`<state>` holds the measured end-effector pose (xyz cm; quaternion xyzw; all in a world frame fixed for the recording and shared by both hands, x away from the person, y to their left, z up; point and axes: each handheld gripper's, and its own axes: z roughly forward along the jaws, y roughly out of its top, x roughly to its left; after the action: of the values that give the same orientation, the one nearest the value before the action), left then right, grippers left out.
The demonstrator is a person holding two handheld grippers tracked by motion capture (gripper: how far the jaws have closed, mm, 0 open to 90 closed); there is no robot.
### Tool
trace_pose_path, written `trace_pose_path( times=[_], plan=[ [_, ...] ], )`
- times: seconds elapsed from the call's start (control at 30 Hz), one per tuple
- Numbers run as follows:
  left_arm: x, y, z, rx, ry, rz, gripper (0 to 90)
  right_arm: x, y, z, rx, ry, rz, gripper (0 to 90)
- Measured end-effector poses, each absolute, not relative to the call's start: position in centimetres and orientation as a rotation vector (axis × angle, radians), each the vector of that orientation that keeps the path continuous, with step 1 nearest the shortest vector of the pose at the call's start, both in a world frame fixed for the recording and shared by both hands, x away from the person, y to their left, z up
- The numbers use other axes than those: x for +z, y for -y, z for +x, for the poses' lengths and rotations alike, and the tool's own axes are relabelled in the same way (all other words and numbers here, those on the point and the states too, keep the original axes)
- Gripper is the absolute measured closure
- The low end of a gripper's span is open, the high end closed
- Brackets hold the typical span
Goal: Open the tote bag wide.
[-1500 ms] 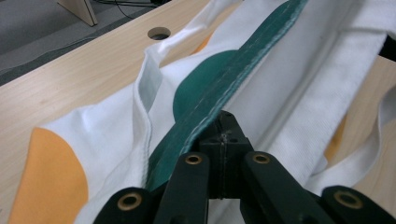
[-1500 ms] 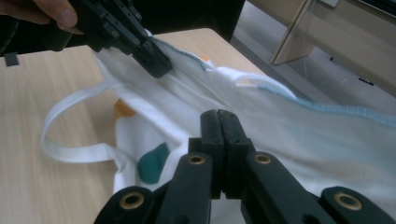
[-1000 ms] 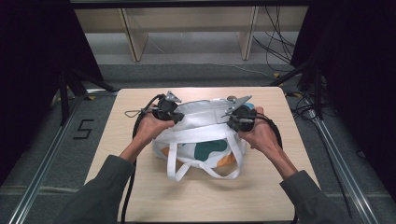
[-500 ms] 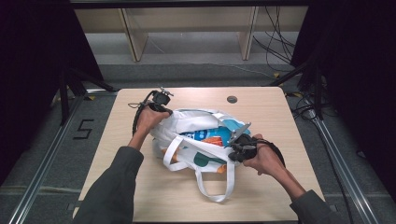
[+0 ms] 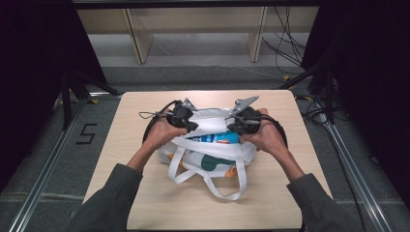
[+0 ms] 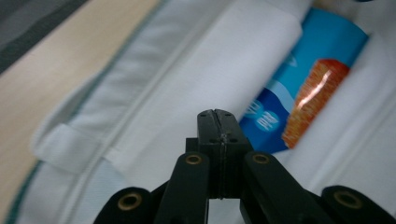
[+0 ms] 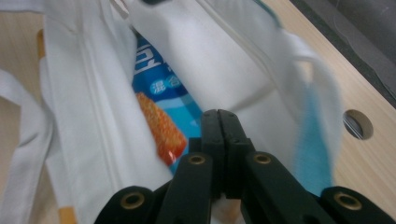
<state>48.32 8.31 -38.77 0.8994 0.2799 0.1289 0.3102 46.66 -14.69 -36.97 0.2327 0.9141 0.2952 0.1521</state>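
The white bag (image 5: 208,150) lies mid-table (image 5: 145,203) with a blue packet (image 5: 215,138) showing at its mouth, and the 2 grippers, left (image 5: 189,124) and right (image 5: 236,127), jaws pressed together and probably pinching its cloth, could tip that packet out if pulled unevenly.

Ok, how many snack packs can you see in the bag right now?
1: a blue pack lying in the open mouth of the white bag, between the two grippers. More may be hidden under the fabric.
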Motion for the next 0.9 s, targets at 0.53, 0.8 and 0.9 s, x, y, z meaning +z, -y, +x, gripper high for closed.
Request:
trace_pose_path(
  times=[0.53, 0.8, 0.9],
  plan=[
    [-44.5, -9.6, 43.3, 0.078, -0.569, 2.592, 89.7, -41.7, 12.2, 55.4, 0.447, -2.564, 0.81, 90.0],
    [-41.8, -10.3, 45.3, 0.185, -0.651, 2.412, 87.7, -40.5, 13.4, 55.0, 0.592, -2.561, 0.86, 90.0],
    [-40.7, -10.3, 48.8, 0.265, -0.786, 2.341, 87.6, -38.7, 13.8, 53.3, 0.701, -2.555, 0.779, 90.0]
  ],
)
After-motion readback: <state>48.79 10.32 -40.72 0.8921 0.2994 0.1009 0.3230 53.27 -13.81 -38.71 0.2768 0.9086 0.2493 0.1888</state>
